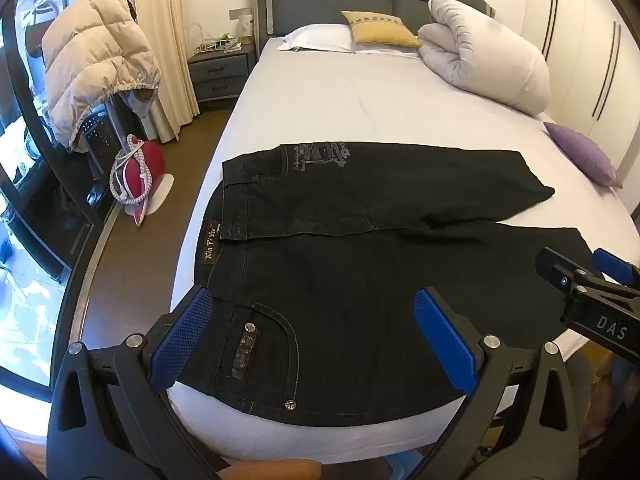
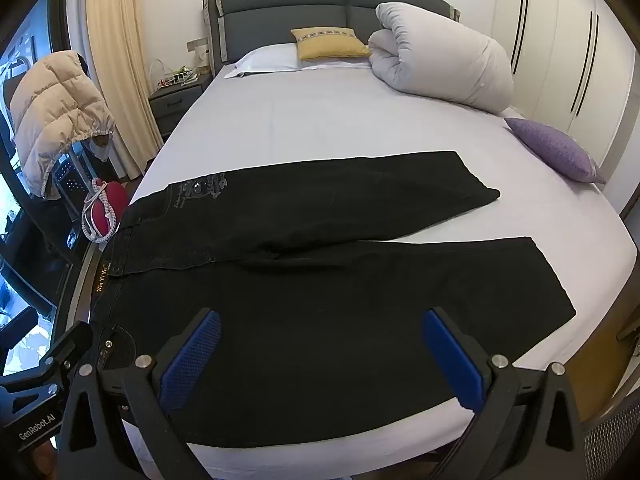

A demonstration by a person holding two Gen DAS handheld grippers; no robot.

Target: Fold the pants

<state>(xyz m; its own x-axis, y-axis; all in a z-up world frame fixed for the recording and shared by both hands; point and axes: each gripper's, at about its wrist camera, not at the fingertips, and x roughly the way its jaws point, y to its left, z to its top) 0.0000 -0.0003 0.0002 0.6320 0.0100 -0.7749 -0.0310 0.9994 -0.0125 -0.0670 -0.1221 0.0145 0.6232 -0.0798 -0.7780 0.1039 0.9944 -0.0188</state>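
Observation:
Black jeans lie flat across the foot of the bed, waistband to the left, both legs spread to the right; they also show in the right wrist view. My left gripper is open and empty, above the near pocket by the waistband. My right gripper is open and empty, above the near leg. The right gripper shows at the right edge of the left wrist view. The left gripper's body shows at the lower left of the right wrist view.
The bed has a lilac sheet, a rolled white duvet, a yellow cushion and a purple cushion. On the left stand a nightstand, a beige puffer jacket and a red iron on the floor.

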